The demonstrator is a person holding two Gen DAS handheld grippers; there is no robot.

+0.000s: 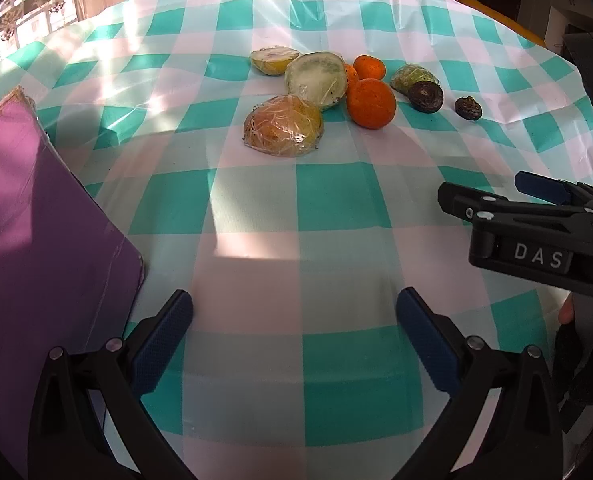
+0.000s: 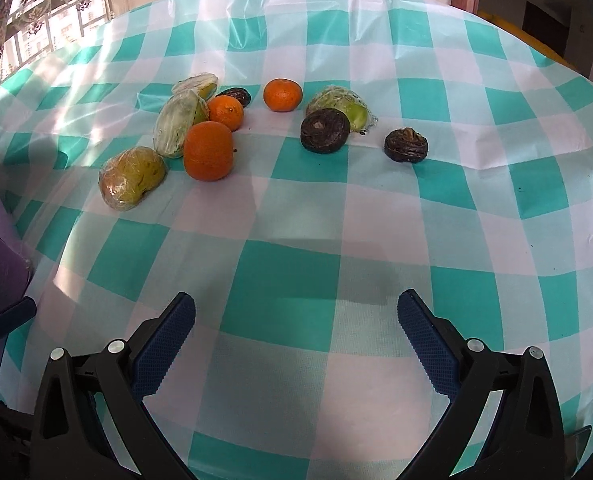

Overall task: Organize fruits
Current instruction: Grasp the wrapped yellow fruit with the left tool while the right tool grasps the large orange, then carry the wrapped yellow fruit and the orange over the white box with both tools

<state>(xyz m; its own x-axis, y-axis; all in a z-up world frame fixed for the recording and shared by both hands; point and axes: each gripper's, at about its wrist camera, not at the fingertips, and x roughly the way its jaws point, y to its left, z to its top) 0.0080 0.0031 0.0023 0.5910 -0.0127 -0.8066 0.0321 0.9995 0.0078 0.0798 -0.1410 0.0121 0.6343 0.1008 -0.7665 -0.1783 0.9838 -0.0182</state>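
left tool (image 1: 294,328): jaws wide apart, holding nothing, low over worktop (image 1: 336,216)
right tool (image 2: 296,330): jaws wide apart, holding nothing; also seen at right edge of left view (image 1: 536,224)
fruit: clustered on far half of worktop, well ahead of both tools, none between the jaws
wrapped halves: nearest one (image 1: 282,125) ahead of left tool, pale one (image 1: 316,79) behind it, touching
oranges: big one (image 2: 208,151) front, two smaller behind (image 2: 226,112) (image 2: 282,95)
dark fruit: two (image 2: 325,130) (image 2: 406,145) at right of cluster, apart from each other
purple box (image 1: 36,240): just left of left tool
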